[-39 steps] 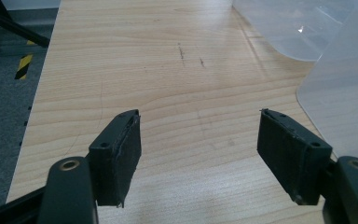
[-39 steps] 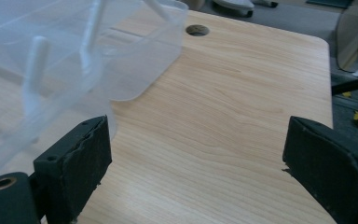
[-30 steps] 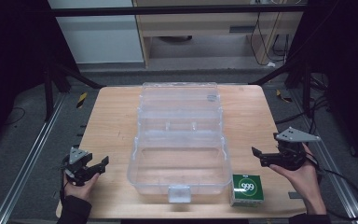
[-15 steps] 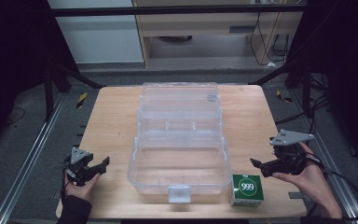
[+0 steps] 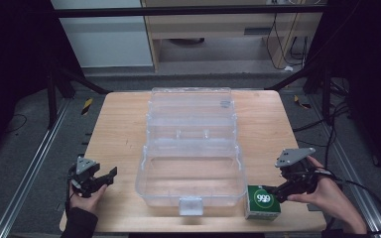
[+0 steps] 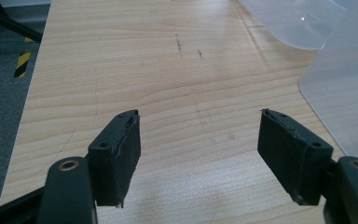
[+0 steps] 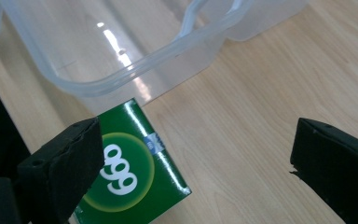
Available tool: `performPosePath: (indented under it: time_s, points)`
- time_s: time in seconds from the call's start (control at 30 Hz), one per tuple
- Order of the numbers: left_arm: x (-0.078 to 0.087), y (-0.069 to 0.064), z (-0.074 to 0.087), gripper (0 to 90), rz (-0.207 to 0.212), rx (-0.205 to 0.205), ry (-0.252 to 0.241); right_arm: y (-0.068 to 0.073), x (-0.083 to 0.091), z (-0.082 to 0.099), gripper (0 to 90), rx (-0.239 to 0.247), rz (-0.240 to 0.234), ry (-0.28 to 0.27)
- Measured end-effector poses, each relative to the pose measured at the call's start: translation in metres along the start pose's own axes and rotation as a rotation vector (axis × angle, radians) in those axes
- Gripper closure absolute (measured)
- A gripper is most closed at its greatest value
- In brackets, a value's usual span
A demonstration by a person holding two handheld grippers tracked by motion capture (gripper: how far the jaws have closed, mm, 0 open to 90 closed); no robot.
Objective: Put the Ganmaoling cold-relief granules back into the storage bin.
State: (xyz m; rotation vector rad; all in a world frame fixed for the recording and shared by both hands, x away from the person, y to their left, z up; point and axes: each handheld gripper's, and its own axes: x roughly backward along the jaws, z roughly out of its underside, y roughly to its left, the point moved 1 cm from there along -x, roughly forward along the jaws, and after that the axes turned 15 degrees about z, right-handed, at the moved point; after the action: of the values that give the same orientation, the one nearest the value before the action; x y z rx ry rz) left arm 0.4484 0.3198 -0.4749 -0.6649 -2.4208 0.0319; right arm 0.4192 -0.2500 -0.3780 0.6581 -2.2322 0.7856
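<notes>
Since the earlier frame, right tongs (image 5: 274, 192) have drawn nearer the person, jaws just opening wider, now spread with nothing between. Wooden surface (image 5: 119, 124) carries an open clear plastic case (image 5: 191, 148); the green box (image 5: 262, 202) stands just beside its near right corner. Left tongs (image 5: 110, 176) rest spread, empty.

In the right gripper view, the right gripper (image 7: 193, 168) has its two black fingers (image 7: 70, 163) spread wide apart, having just been opening, with nothing pressed between them. A green box (image 7: 135, 182) marked 999 lies on the wooden bench (image 7: 261, 93) by the left finger. Beyond it stands a clear plastic container (image 7: 121, 51), its rim just above the box's corner.
</notes>
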Motion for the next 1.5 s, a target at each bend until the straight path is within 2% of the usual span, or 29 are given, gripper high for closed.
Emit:
performPosePath:
  time_s: [0.13, 0.23, 0.3, 0.43, 0.47, 0.77, 1.13, 1.5]
  points:
    - [0.0, 0.0, 0.0, 29.2, 0.002, -0.003, 0.004, 0.007, -0.003, 0.0, 3.1, 0.058, -0.032, 0.015]
    - [-0.001, 0.0, 0.0, 29.2, 0.003, -0.003, 0.006, 0.01, -0.005, 0.0, 3.0, 0.073, -0.045, 0.029]
    - [-0.001, -0.001, 0.0, 29.1, 0.004, -0.002, 0.006, 0.014, -0.008, 0.0, 2.7, 0.111, -0.064, 0.045]
    - [-0.002, -0.001, 0.0, 29.1, 0.004, -0.001, 0.007, 0.017, -0.01, 0.001, 2.5, 0.13, -0.079, 0.05]
    - [-0.002, -0.001, 0.0, 29.0, 0.005, -0.002, 0.007, 0.02, -0.011, 0.002, 2.1, 0.151, -0.091, 0.064]
    - [-0.002, -0.001, 0.0, 29.0, 0.003, -0.008, 0.015, 0.031, -0.016, 0.007, 1.4, 0.206, -0.143, 0.092]
    - [-0.003, -0.001, 0.001, 29.0, 0.0, -0.008, 0.019, 0.043, -0.023, 0.009, 1.6, 0.271, -0.182, 0.144]
    - [-0.003, -0.001, 0.001, 29.0, 0.0, -0.011, 0.022, 0.046, -0.034, 0.015, 1.7, 0.292, -0.184, 0.168]
